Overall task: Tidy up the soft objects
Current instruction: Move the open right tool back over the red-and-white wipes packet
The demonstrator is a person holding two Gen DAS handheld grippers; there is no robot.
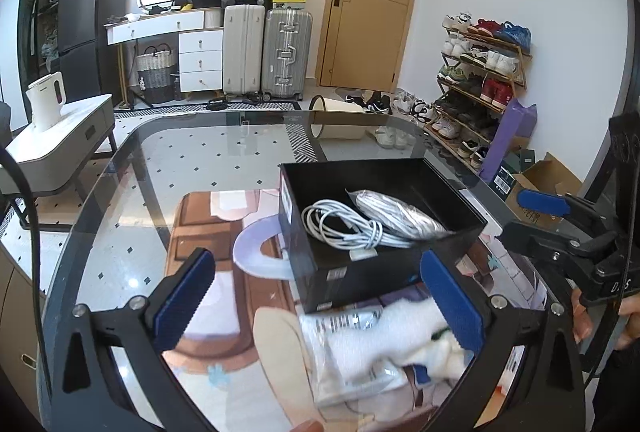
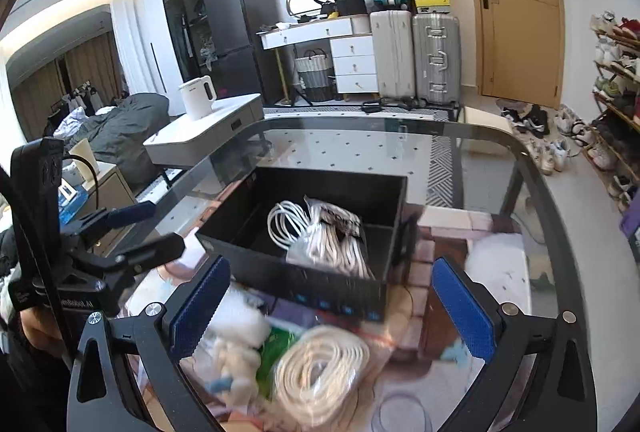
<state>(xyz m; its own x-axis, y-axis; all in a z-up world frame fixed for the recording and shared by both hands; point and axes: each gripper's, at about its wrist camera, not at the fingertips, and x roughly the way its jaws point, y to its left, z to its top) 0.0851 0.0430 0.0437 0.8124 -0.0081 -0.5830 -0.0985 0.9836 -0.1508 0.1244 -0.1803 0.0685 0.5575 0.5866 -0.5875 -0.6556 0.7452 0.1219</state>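
Note:
A black open box [image 1: 352,272] stands on the glass table; it also shows in the right wrist view [image 2: 320,296]. Inside lie a loose white cable [image 1: 340,228] and a bagged white cable bundle [image 1: 396,216]. In front of the box lie a white fluffy item [image 1: 384,344] on a clear bag, and a coiled cream rope [image 2: 324,372] beside a green packet [image 2: 276,348]. My left gripper [image 1: 320,304] is open above the fluffy item, nothing between its pads. My right gripper [image 2: 332,304] is open above the rope, empty.
The glass table [image 1: 160,160] has a dark rounded rim. A white side table with a kettle [image 1: 46,106] stands to the left. Suitcases [image 1: 264,52], a shoe rack [image 1: 476,80] and a tipped bin [image 1: 336,112] stand beyond the table.

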